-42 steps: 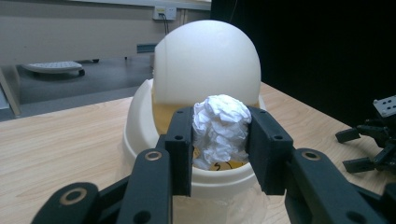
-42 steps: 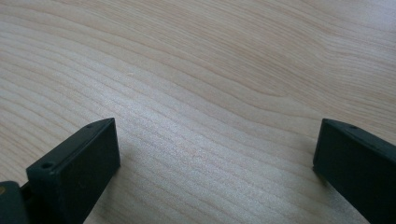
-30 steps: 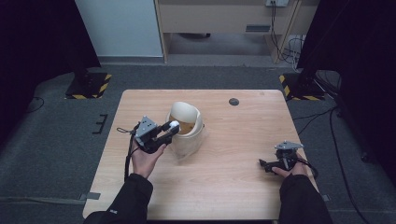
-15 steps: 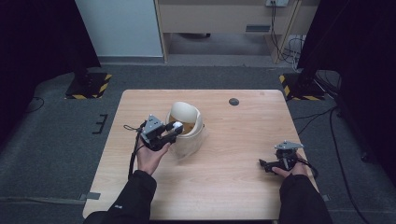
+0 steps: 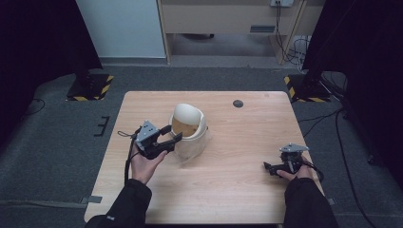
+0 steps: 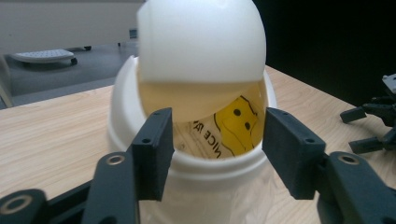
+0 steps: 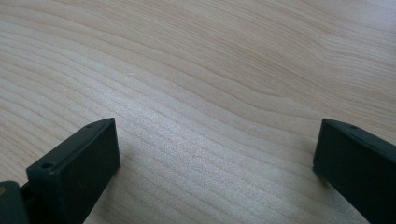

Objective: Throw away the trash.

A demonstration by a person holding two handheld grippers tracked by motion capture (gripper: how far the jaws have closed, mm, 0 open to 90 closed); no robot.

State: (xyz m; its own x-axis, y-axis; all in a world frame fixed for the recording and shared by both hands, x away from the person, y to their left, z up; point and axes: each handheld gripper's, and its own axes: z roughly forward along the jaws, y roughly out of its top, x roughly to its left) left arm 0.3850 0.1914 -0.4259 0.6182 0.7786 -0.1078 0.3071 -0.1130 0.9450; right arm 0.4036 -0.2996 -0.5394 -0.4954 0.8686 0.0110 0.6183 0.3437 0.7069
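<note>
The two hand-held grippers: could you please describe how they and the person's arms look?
The left gripper and the right gripper are black, each with two flat rectangular jaws that bear small screw holes, and brass-coloured pivot pins on the linkages. Each carries a grey three-cornered plate on top. A black cable loops down from the left one and another curls behind the right one. The person wears dark long sleeves, hands bare.

A white lidded bin (image 5: 189, 130) stands upright at frame centre-left on the worktop (image 5: 247, 156) — domed flap tipped open, apparently something yellow inside.
</note>
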